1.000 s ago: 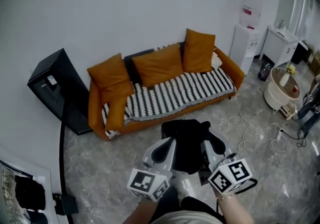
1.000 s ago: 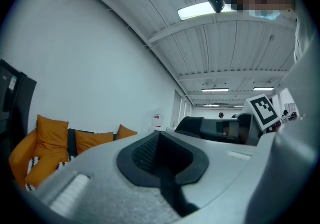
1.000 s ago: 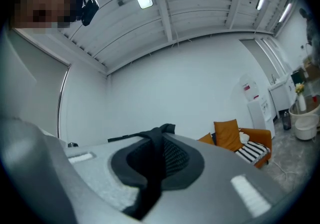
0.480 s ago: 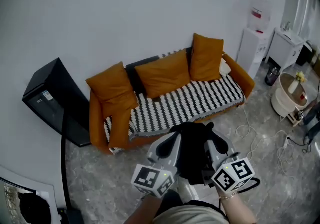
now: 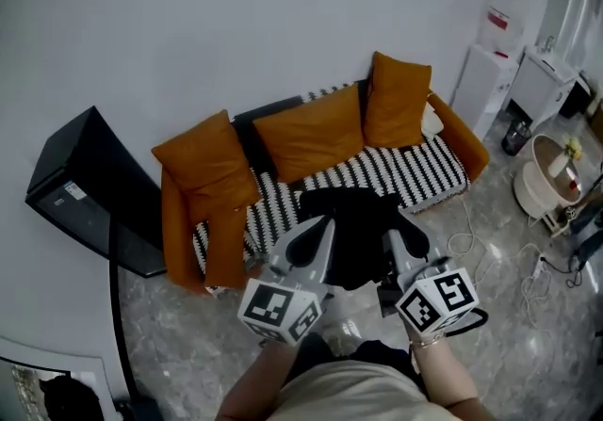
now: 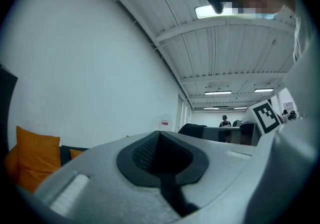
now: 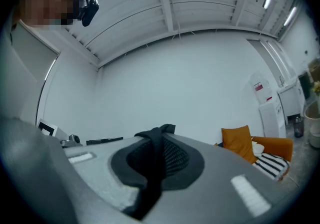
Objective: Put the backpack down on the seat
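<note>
Big picture first: marble floor (image 5: 179,334), white wall, orange sofa (image 5: 468,152) against it. That sofa is the drop target. A black cabinet (image 5: 83,186) stands just beside its left arm and loose cables (image 5: 468,242) lie on the floor to the right, neither in my path.

Striped throw (image 5: 426,168) covers the seat, and three orange cushions (image 5: 309,132) lean along the backrest. A fourth is slumped over the left end, so I judge the free landing zone to be the middle and right of the seat.

The backpack (image 5: 350,233) is black and hangs in the air between my two claws. From the head view it overlaps the sofa's front edge, centre-left. It's not on the seat yet, and I can't tell how high it rides above the cushion line.

Left claw (image 5: 318,229): jaws together with a dark band in the seam, so I read it as pinching pack fabric. Right claw (image 5: 400,245): clamped tight on a black strap (image 7: 152,140), with fabric poking out past the pads. Two-point carry keeps the bag level and stops it swinging.

Both claws point roughly level, side by side, with their marker cubes toward me.

Next: get it over the bare stripes, lower, then release.
</note>
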Demonstrator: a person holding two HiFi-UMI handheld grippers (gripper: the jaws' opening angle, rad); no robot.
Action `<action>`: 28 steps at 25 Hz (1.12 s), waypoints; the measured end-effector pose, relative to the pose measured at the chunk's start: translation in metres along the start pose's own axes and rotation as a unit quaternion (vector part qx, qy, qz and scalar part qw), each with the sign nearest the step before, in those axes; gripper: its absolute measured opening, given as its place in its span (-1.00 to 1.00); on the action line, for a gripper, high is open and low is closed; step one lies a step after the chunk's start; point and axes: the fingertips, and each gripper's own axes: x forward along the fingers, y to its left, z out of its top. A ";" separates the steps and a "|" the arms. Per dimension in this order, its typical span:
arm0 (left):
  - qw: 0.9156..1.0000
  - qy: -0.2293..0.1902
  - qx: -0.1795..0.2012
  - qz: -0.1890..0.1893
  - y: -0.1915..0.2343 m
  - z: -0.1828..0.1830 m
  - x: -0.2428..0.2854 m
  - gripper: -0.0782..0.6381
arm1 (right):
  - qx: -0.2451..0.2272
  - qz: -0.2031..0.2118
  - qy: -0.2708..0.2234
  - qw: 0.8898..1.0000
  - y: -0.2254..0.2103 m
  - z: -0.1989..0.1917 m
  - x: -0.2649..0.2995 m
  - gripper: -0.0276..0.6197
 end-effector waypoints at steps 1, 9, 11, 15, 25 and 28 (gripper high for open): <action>1.000 0.003 -0.003 0.001 0.008 -0.001 0.005 -0.78 | 0.001 0.001 0.001 1.000 -0.002 -0.001 0.010 -0.88; 1.000 0.013 -0.005 0.022 0.055 -0.012 0.035 -0.78 | 0.019 0.026 0.033 0.999 -0.014 -0.024 0.073 -0.88; 0.999 0.015 -0.008 0.030 0.067 -0.016 0.045 -0.77 | 0.029 0.033 0.045 0.998 -0.021 -0.034 0.089 -0.88; 0.999 0.022 -0.007 0.044 0.090 -0.024 0.081 -0.78 | 0.040 0.049 0.063 0.996 -0.046 -0.046 0.124 -0.88; 0.996 0.019 -0.010 0.091 0.157 -0.036 0.206 -0.77 | 0.018 0.118 0.085 0.989 -0.117 -0.041 0.238 -0.88; 0.995 0.011 -0.006 0.104 0.173 -0.035 0.239 -0.78 | 0.016 0.136 0.076 0.988 -0.139 -0.030 0.268 -0.88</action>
